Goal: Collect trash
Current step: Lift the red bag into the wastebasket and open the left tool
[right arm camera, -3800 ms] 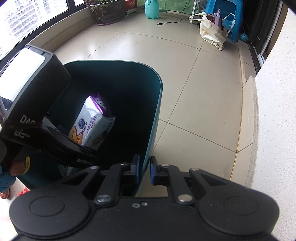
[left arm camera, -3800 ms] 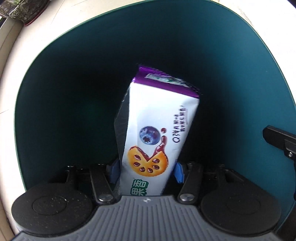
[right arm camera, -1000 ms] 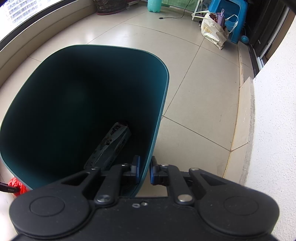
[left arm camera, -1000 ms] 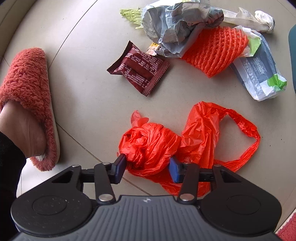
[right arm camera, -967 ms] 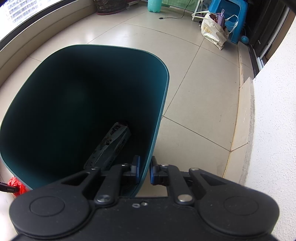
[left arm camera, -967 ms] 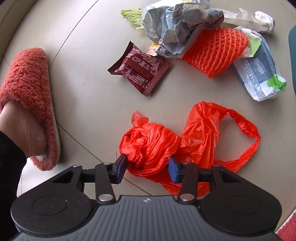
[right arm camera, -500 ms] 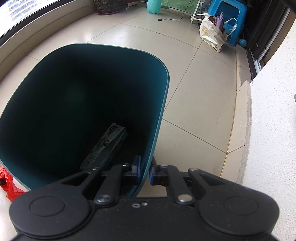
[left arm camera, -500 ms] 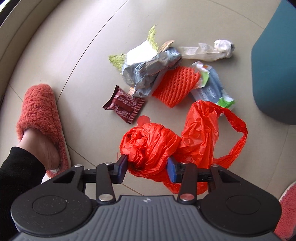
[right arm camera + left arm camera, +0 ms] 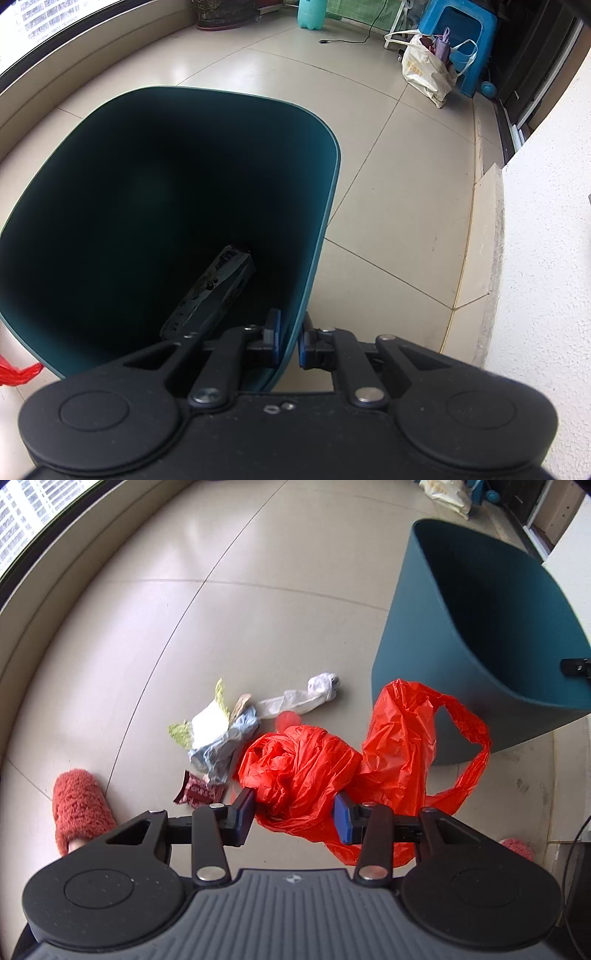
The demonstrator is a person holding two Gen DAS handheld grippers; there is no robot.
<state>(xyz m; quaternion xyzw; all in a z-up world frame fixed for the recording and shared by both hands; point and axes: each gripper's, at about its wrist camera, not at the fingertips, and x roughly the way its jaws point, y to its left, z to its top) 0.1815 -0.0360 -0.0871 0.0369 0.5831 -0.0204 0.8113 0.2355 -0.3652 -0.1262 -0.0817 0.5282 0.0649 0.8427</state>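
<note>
The red plastic bag (image 9: 314, 771) is now off the floor, clamped in your left gripper (image 9: 293, 814) beside the teal bin (image 9: 480, 638). Your right gripper (image 9: 290, 339) stays clenched on the bin rim. Remaining litter (image 9: 221, 738) lies below, uncollected.

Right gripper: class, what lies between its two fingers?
The right wrist view shows the rim wall of the teal bin pinched between the right gripper fingers, one blue pad inside the bin, the other outside; nothing else lies there.

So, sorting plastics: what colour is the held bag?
Bright orange-red bag, clearest in the left wrist view.
</note>
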